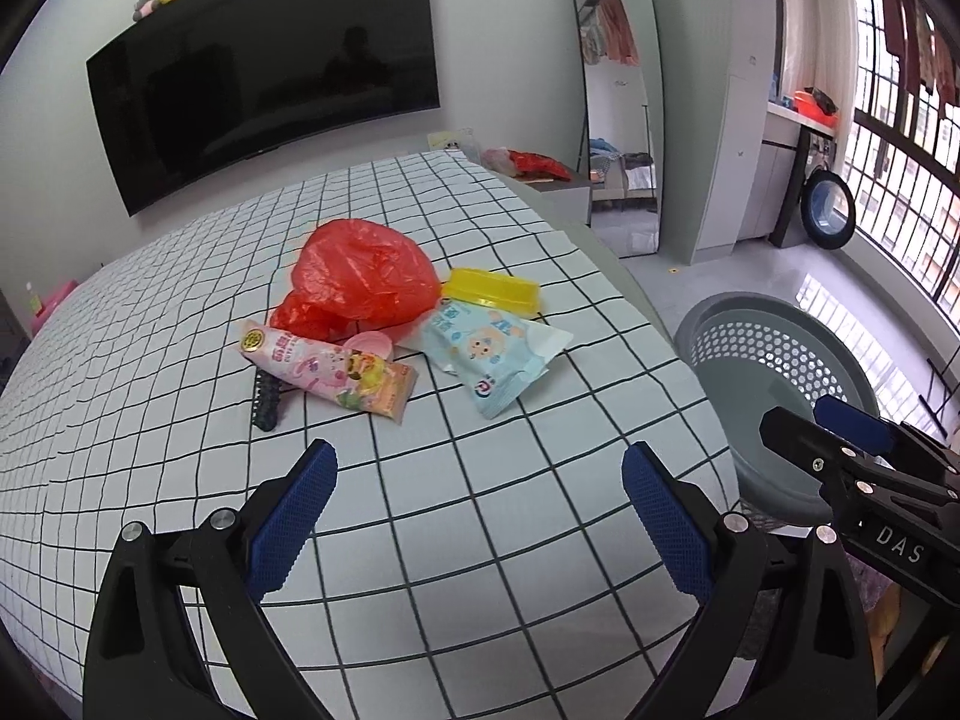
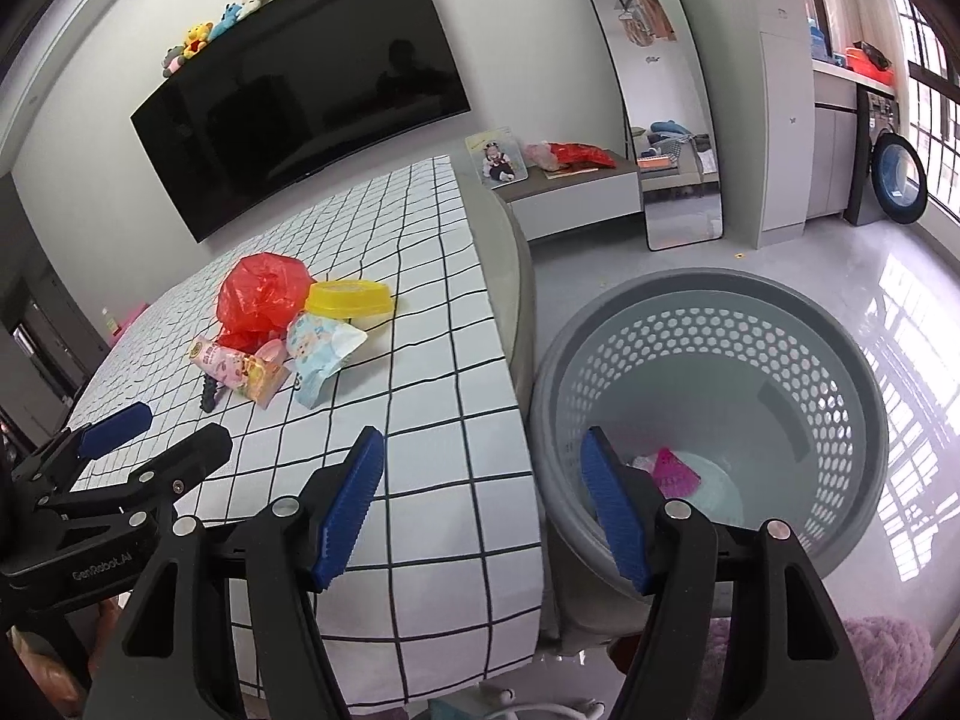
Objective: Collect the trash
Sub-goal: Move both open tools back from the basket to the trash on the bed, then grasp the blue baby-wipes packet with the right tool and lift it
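The trash pile, pink snack wrapper nearest, is lying on the bed straight ahead of the left tool, which is gaping wide and empty; the right tool, likewise spread and empty, is hanging by the grey basket.

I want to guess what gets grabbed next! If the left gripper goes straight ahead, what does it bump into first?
Probably the blue-and-white packet. The left gripper is open over the checked bedsheet, and that packet lies nearest ahead between its fingers. Depth is hard to judge; the pink snack wrapper lies almost as close.
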A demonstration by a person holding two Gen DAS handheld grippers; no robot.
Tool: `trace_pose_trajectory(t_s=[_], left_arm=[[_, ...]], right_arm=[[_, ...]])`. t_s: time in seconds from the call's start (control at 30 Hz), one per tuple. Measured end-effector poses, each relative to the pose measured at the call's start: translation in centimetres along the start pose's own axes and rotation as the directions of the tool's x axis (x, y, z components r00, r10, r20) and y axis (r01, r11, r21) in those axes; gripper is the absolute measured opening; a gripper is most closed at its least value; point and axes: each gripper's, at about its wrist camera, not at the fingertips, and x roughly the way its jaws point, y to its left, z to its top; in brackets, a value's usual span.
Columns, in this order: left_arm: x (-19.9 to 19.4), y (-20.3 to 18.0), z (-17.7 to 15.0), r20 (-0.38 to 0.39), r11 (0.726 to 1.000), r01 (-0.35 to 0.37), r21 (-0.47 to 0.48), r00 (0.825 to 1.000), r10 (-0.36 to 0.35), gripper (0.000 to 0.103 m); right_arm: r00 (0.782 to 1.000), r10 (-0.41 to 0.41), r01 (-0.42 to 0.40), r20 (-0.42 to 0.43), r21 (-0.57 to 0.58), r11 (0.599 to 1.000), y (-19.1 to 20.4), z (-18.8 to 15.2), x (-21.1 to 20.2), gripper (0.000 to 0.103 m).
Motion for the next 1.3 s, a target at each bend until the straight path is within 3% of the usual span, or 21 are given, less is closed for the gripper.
trace_pose_trajectory(t_s=[0.63, 0.97, 1.3], left_arm=[[2.1, 9.3, -0.7, -0.037, 0.98, -0.145, -0.134, 0.989, 0.141, 0.094], [3.7, 11.6, -0.7, -0.048, 0.971, -0.169, -0.167, 0.985, 0.164, 0.094], [5.2, 12.8, -0.9, -0.068, 0.972, -0.142, -0.187, 0.989, 0.131, 0.094]], right_arm=[[0.995, 0.075, -0.085, -0.069, -0.143, 0.986, 6.9, 2.0, 5.7, 0.066], [0.993, 0.063, -0.082, -0.097, -0.2, 0.976, 9.5, 3.8, 8.7, 0.066], [0.989, 0.031, -0.065, -0.145, -0.236, 0.97, 10.6, 5.9, 12.5, 0.066]])
